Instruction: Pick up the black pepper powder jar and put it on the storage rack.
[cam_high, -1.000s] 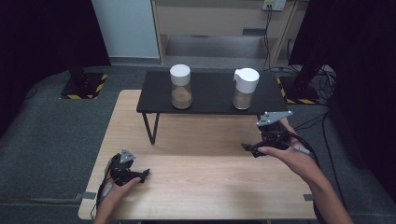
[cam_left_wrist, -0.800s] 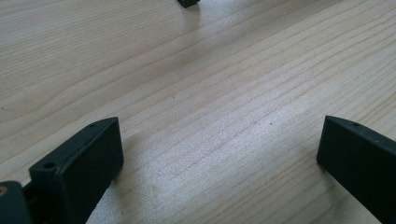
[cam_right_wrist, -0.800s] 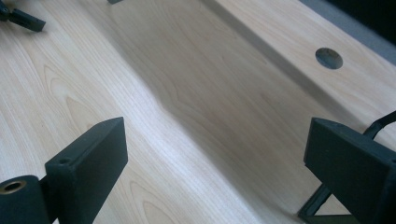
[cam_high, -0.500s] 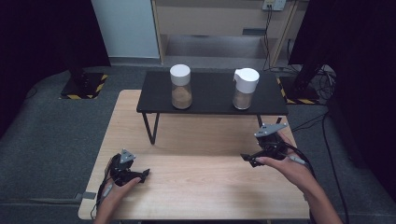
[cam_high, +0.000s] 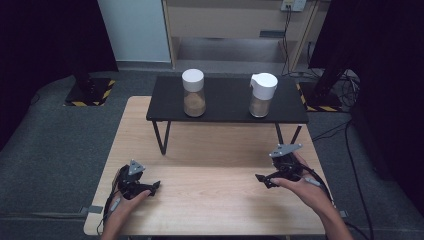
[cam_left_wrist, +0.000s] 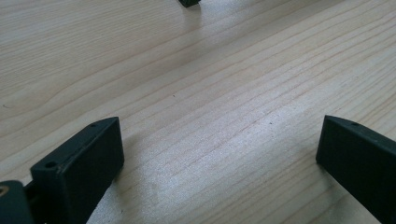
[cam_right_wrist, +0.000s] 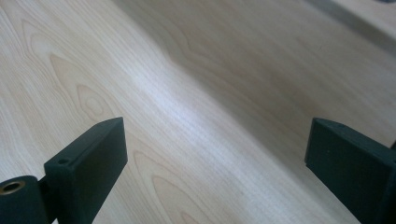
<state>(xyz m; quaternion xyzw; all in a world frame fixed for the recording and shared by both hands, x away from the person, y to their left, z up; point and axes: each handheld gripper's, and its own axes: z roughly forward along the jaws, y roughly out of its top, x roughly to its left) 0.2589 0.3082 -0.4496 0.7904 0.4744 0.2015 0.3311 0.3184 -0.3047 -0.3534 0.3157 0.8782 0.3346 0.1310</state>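
We hold left tongs (cam_high: 154, 186) and right tongs (cam_high: 261, 178) spread and empty, low on the table (cam_high: 210, 200), probably idle; two jars (cam_high: 193, 93) sit untouched on the black shelf (cam_high: 225, 102), upper centre.

We see a desk (cam_high: 210, 200) of pale wood, its grain running in long streaks, smooth with a soft satin sheen where light falls. On it stands a small black shelf (cam_high: 225, 100) — matt top, thin dark legs that look like metal. The two jars (cam_high: 194, 93) (cam_high: 262, 95) have clear glossy walls and smooth white caps, plastic by the look. The left tool (cam_left_wrist: 219, 154) and right tool (cam_right_wrist: 215, 154) have matt black jaws, plastic-looking, with faintly textured faces. The floor (cam_high: 50, 145) is grey carpet — rough and dull.
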